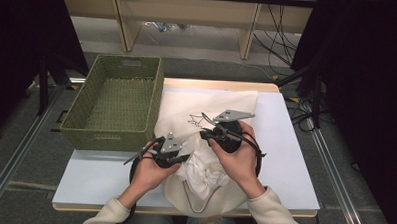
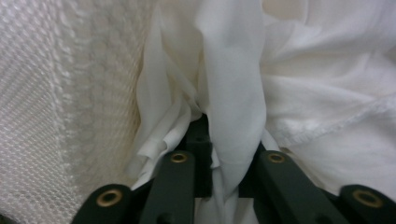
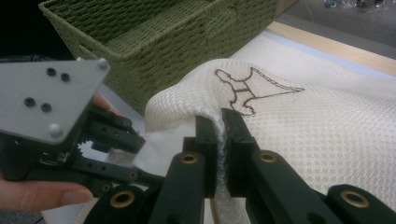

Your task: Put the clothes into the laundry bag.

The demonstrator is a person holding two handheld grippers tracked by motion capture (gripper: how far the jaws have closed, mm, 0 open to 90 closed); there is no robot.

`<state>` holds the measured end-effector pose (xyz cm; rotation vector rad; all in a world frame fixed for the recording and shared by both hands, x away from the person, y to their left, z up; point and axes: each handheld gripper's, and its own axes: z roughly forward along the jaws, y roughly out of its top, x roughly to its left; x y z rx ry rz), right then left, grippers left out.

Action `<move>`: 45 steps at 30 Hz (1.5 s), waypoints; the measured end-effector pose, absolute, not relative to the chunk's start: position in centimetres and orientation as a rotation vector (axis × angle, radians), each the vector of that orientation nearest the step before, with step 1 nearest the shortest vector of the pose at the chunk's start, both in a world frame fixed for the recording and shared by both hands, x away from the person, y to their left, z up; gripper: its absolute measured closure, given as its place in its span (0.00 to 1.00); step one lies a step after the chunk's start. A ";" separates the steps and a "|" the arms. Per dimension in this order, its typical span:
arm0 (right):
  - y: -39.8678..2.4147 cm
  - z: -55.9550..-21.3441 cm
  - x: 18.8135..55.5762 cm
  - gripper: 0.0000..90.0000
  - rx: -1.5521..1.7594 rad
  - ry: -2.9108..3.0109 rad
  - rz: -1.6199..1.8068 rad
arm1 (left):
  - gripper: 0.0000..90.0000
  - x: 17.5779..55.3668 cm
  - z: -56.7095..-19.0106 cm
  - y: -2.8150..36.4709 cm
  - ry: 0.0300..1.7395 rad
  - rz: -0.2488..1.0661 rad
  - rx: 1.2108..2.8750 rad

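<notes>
**Where the bag-and-cloth pull could slip**

The desk (image 1: 285, 160) carries a green woven basket (image 1: 117, 105) at its far left and, beside it, a cream mesh laundry bag (image 1: 206, 110) with a brown stitched figure on it. The bag lies flat across the middle of the desk, its mouth toward the person, and a crumpled white garment (image 1: 203, 173) spills from that mouth between the two hands.

The right gripper (image 3: 219, 122) has its jaws clamped on a raised fold of the bag's mesh near the opening, just beside the stitched figure. The left gripper (image 1: 171, 153) has its jaws closed on a bunched pleat of the white garment (the left gripper view shows the cloth pinched between them, mesh to one side).

Risks, as I judge them:

- The whole bag may drag across the desk with the garment if the right grip on the mesh is thin; that fold looks small and could slide out.
- The garment is held by a narrow pleat, so a pull could strip the cloth through the jaws, or take out one layer and leave the rest bunched inside.
- The left jaws sit close to the mesh; if any mesh is caught with the garment, pulling would work against the right hand's hold.
- The bag's drawstring loop (image 1: 196, 204) at the near edge could snag on the moving cloth.
</notes>
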<state>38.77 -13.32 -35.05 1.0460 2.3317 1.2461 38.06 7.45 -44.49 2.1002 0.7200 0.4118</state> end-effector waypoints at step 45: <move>-13.6 -34.8 38.9 0.96 1.062 2.312 1.248 | 0.33 35.4 -41.5 7.8 0.644 0.444 1.963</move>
